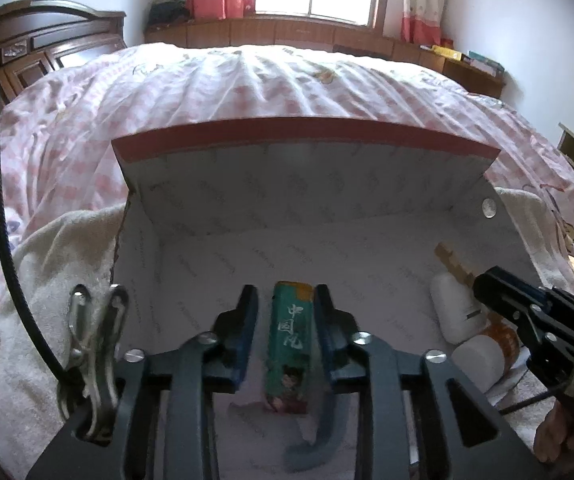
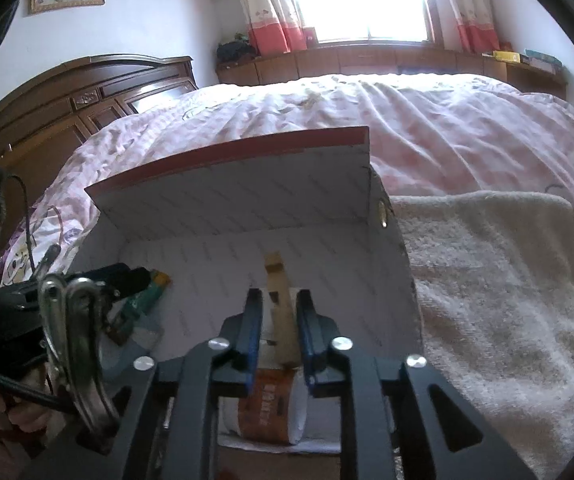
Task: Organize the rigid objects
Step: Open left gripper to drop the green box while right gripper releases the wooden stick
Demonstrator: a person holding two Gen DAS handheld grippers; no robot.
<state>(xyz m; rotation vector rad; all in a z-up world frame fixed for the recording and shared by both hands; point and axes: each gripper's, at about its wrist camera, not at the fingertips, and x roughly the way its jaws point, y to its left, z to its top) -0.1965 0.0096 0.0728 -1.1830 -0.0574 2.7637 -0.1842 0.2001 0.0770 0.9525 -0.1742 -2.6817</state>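
Green lighter (image 1: 289, 344): lies flat on the floor of the open cardboard box (image 1: 247, 184), toward its near edge and left of middle. Long axis runs front to back, in line with the left gripper (image 1: 286, 300), whose fingers stand one on each side of it. Jaws slightly spread; pads do not appear to press the lighter, so it reads as set down and let go.

White bottle with orange label (image 2: 273, 404): lies on its side at the box's near right corner, long axis also front to back, with a second small white bottle (image 1: 457, 308) and a wooden clothespin (image 2: 281, 312) just beyond it. The right gripper (image 2: 279, 300) straddles the clothespin and bottle, jaws a little apart; whether the pads touch either cannot be told.

Box sits on a towel (image 2: 487, 280) spread over the bed (image 1: 247, 84), lid raised at the far edge.

Judgement: both items are placed; each gripper is nearest its own, and drawing straight back along the long axis should clear them.
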